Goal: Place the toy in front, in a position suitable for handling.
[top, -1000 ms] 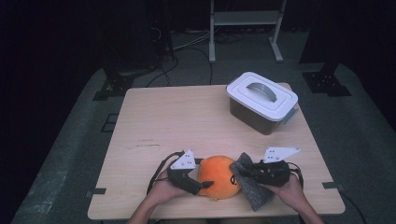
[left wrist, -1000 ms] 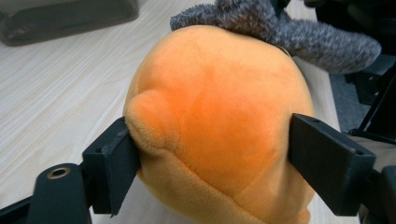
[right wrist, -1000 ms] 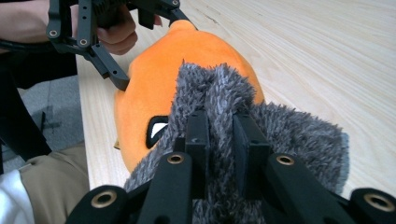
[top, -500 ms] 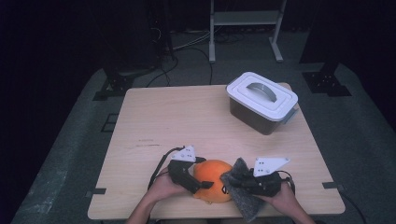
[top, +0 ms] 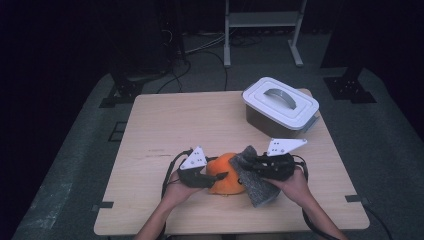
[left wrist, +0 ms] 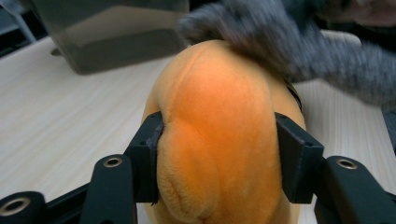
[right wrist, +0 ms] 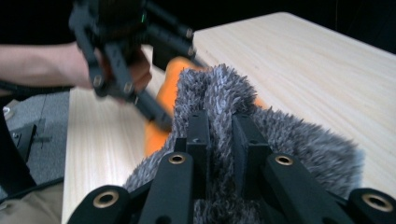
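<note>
An orange plush toy (top: 227,182) lies near the table's front edge, between my two grippers. In the high view my left gripper (top: 216,177) reaches it from the left. Its jaws have just been closing, and in the left gripper view (left wrist: 217,158) both pads press dents into the plush (left wrist: 215,93). My right gripper (top: 250,165) is shut on a grey furry piece (top: 260,187) that rests on the right of the plush. In the right gripper view (right wrist: 219,135) the jaws pinch a ridge of grey fur (right wrist: 299,149), with the orange plush (right wrist: 154,135) behind it.
A grey bin with a white handled lid (top: 280,105) stands at the table's back right, and also appears in the left gripper view (left wrist: 112,42). Bare wooden tabletop (top: 190,125) stretches across the left and middle. Cables trail from both grippers toward the front edge.
The left jaws have closed onto the orange plush. The right gripper has lifted and moved away from the front edge, taking the grey fur with it.
</note>
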The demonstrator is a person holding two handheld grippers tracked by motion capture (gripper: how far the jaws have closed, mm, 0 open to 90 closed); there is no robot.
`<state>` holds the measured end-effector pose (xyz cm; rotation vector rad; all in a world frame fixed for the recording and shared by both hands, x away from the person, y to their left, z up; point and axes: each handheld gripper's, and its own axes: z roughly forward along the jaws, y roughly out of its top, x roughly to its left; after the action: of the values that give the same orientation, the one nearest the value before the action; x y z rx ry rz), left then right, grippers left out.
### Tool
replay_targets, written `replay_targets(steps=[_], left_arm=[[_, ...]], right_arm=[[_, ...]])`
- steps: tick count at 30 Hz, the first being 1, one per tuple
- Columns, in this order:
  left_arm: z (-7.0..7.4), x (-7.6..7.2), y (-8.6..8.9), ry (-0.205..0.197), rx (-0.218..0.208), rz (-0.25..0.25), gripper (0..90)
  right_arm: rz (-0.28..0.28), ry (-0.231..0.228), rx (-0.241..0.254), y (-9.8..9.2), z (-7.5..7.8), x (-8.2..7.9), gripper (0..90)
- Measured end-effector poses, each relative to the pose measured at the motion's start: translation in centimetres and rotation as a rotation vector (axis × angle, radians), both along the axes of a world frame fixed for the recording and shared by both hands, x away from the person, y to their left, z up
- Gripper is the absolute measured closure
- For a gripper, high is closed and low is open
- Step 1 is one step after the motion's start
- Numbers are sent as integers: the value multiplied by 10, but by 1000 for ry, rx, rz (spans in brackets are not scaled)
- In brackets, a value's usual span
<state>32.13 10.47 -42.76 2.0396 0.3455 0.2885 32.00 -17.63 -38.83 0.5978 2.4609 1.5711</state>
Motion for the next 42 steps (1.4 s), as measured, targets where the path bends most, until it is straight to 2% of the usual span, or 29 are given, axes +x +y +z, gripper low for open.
replay_targets(steps=[1, 2, 3, 4, 9, 11, 12, 13, 16, 18, 21, 23, 25, 27, 30, 32, 33, 34, 35, 37, 39, 41, 42], left_arm=[[-2, -2, 1, -6, -14, -6, 399], [-2, -2, 2, 3, -14, -13, 382], [-1, -2, 3, 12, -6, -21, 330], [-1, -2, 4, 25, -3, -25, 330], [2, -2, 8, 110, -52, -51, 168], [1, 1, 6, 152, -26, -40, 111], [-2, 3, 5, 166, -14, -46, 115], [-5, 3, 4, 167, -12, -53, 148], [-4, 0, 6, 112, 8, -80, 342], [-4, -2, 7, 97, 17, -87, 393], [-5, -2, 13, 106, 14, -98, 410], [-6, -1, 16, 109, 14, -104, 411], [-6, -2, 17, 107, 15, -106, 411], [-6, -2, 19, 107, 15, -108, 413], [-7, -4, 18, 99, 11, -124, 413], [-6, -6, 17, 90, 25, -123, 413], [-5, -6, 18, 91, 32, -122, 412], [-5, -6, 20, 105, 30, -121, 406], [-4, -5, 20, 120, 24, -120, 383], [-1, -2, 19, 136, 34, -115, 265], [0, -1, 17, 149, 26, -103, 167], [-2, -1, 15, 152, 27, -101, 152], [-2, -2, 16, 136, 34, -112, 186]], right_arm=[[-1, -4, -12, 2, -1, 2, 776], [-3, -5, -30, 3, -4, 3, 776], [7, 7, -29, 3, -13, 2, 777], [7, 7, -29, 3, -13, 2, 777], [9, 7, -26, -1, -28, -11, 779], [22, 3, -26, -2, -30, -16, 779], [32, -5, -31, -2, -30, -18, 779], [35, -11, -39, -2, -29, -20, 778], [34, -14, -49, -7, -29, -21, 778], [30, 14, -38, -17, -32, -18, 779], [-10, 48, -47, -30, -40, -14, 779], [-40, 64, -69, -34, -44, -12, 779], [-40, 74, -48, -34, -44, -12, 779], [-36, 58, -29, -30, -39, -15, 779], [-9, 33, 39, -19, -28, -16, 778], [13, 8, 50, -8, -21, -16, 777], [17, -2, 39, -3, -21, -16, 777], [18, -7, 35, 0, -22, -16, 778], [19, 0, 42, 0, -23, -15, 778], [24, 3, 39, 1, -26, -16, 779], [35, 2, 38, 5, -27, -17, 777], [41, -5, 32, 7, -27, -18, 776], [40, -8, 30, 7, -27, -19, 775]])
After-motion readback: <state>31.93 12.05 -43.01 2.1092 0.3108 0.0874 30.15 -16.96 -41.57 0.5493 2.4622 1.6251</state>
